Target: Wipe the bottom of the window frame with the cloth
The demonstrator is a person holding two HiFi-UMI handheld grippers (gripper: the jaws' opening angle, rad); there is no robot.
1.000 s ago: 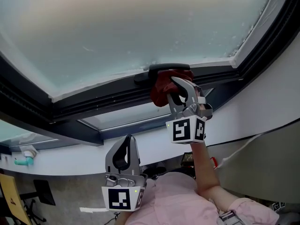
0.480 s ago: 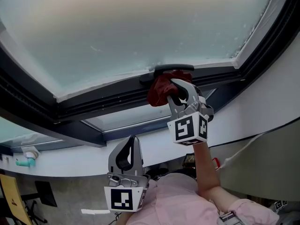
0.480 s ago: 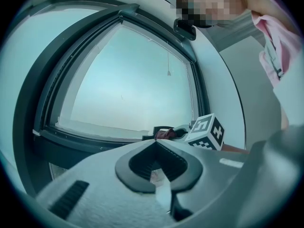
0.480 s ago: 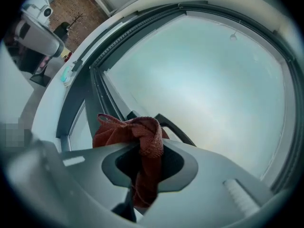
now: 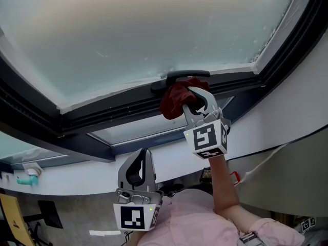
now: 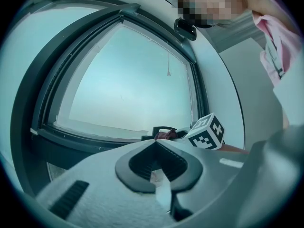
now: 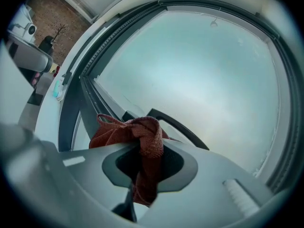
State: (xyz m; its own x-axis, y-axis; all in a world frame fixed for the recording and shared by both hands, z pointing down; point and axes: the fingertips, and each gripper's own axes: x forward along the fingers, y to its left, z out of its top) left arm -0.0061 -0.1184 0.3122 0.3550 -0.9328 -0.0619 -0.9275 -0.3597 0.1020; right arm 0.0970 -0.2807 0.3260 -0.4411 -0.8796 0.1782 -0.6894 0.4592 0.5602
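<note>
Cloth [image 5: 174,100]: dark red and bunched. It is pinched in the right gripper and lies against the bottom rail of the window frame, just under the black handle. In the right gripper view the cloth [image 7: 137,141] is seen knotted over the jaw tips, with a tail hanging down between the pads.

Shirt [image 5: 184,219]: pink, recorded at the lower edge of the head view, nearest the camera.

Left gripper [image 5: 139,160]: held low and well apart from the window, pointing up. In the left gripper view the left gripper [image 6: 156,163] is seen with its jaws pressed together at the tips and nothing between them.

Right arm [image 5: 223,183]: bare forearm raised towards the window.

Right gripper [image 5: 196,99]: raised to the bottom rail. In the right gripper view the right gripper [image 7: 145,163] is seen with its jaws clamped on the cloth.

Marker cube [image 5: 206,138]: fixed on the right gripper below its jaws. It is also seen in the left gripper view [image 6: 206,132].

Window frame [image 5: 118,109]: dark, with grooved tracks along the bottom rail.

Handle [image 5: 187,76]: black, mounted at the lower edge of the pane and touching or nearly touching the top of the cloth. It is seen beyond the cloth in the right gripper view [image 7: 180,127].

Pane [image 5: 154,29]: frosted and pale, and nothing is made out through it.
</note>
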